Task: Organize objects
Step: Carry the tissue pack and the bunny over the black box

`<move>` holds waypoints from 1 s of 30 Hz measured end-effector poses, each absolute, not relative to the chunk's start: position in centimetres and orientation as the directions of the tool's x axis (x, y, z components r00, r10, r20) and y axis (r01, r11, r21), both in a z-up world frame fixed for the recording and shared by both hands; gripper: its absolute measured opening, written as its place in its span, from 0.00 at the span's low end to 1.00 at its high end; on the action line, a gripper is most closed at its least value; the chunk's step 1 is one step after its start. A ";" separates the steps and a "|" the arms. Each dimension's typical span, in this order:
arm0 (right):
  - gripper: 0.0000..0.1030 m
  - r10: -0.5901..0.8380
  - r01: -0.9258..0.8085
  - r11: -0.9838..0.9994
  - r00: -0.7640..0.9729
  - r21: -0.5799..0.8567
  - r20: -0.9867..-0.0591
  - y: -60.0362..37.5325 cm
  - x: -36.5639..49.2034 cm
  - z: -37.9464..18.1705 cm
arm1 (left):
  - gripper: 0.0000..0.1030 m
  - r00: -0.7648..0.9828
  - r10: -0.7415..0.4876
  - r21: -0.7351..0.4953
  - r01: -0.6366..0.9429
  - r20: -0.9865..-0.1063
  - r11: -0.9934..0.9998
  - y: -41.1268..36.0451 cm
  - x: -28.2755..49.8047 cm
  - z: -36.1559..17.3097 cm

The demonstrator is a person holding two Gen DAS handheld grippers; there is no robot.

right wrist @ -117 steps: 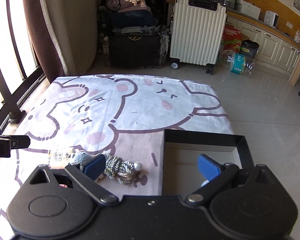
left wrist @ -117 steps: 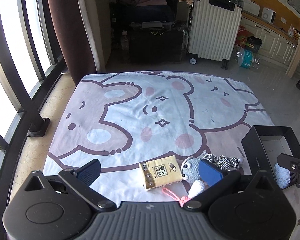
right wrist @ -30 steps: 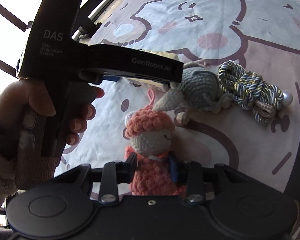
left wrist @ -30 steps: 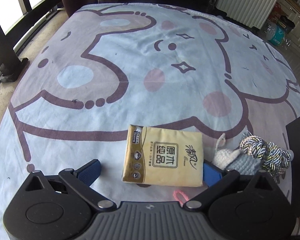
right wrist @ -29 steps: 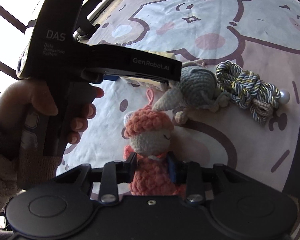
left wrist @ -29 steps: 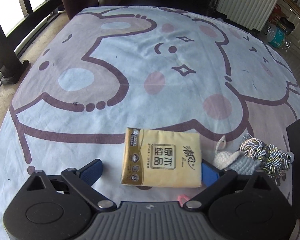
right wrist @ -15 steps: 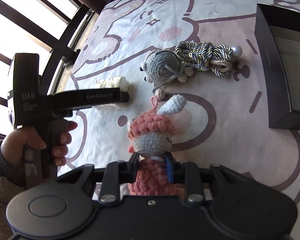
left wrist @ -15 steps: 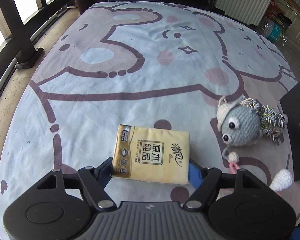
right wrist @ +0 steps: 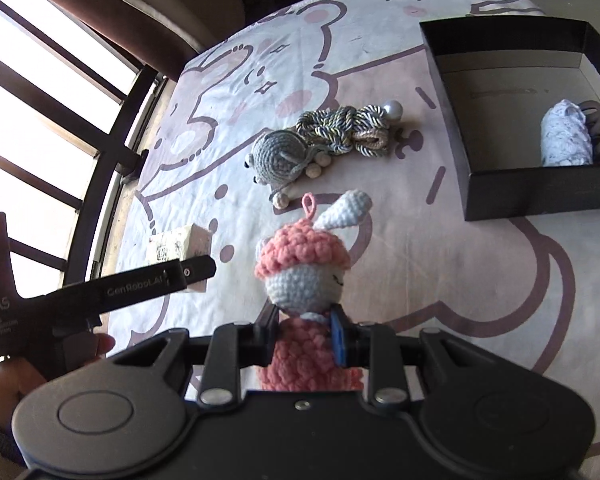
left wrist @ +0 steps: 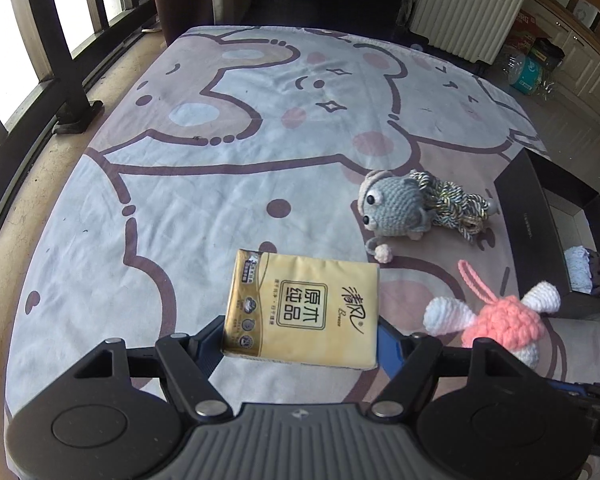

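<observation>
left wrist view: cartoon-bear printed fabric mat [left wrist: 228, 184]; black open cardboard box [left wrist: 528, 216] at its right edge; left gripper [left wrist: 300, 330] clamps a yellow rectangular tissue pack [left wrist: 302, 314] lifted above the mat. right gripper [right wrist: 302, 338] squeezes a pink crocheted bunny doll [right wrist: 304, 264], also raised.

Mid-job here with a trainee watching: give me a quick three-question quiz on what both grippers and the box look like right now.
1. True or false: the left gripper is clamped on the yellow tissue pack.
2. What does the right gripper hold? A) grey mouse B) pink doll C) rope bundle
3. Fill in: the grey mouse lies touching the ____.

Key:
1. True.
2. B, the pink doll.
3. Rope bundle; both lie on the sheet, outside the black box.
</observation>
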State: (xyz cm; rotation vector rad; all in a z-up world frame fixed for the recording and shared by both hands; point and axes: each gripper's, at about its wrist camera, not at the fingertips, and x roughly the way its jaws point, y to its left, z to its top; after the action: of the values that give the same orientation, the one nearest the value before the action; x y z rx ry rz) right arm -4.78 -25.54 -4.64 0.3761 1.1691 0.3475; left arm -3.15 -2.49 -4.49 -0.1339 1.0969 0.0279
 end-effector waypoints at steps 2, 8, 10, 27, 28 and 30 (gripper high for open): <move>0.27 0.459 -0.079 0.883 0.361 0.463 -0.812 -25.8 -4.9 -4.4 | 0.73 0.462 -0.055 -0.104 -0.081 -0.885 0.991 -2.9 -3.4 -4.1; 0.27 0.480 -0.078 0.870 0.366 0.488 -0.797 -26.6 -4.8 -4.3 | 0.73 0.484 -0.099 -0.149 -0.065 -0.869 0.987 -4.4 -3.2 -3.0; 0.27 0.481 -0.080 0.868 0.379 0.489 -0.791 -27.2 -4.8 -3.9 | 0.73 0.496 -0.113 -0.161 -0.053 -0.861 0.986 -5.0 -2.9 -2.6; 0.27 0.455 -0.056 0.856 0.556 0.515 -0.695 -33.9 -2.5 1.1 | 0.73 0.541 -0.244 -0.225 0.103 -0.805 0.969 -11.3 0.8 0.7; 0.27 0.450 -0.052 0.856 0.565 0.514 -0.692 -34.1 -2.3 1.3 | 0.73 0.543 -0.248 -0.226 0.109 -0.802 0.968 -11.6 1.0 0.8; 0.27 0.440 -0.044 0.857 0.581 0.513 -0.685 -34.9 -2.0 1.6 | 0.73 0.548 -0.258 -0.231 0.120 -0.795 0.966 -12.2 1.5 1.2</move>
State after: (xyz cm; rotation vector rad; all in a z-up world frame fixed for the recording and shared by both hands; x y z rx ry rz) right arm -2.04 -34.86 1.58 0.4767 0.9142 0.2958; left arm 1.46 -12.22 1.20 -0.1556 0.9655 -0.2255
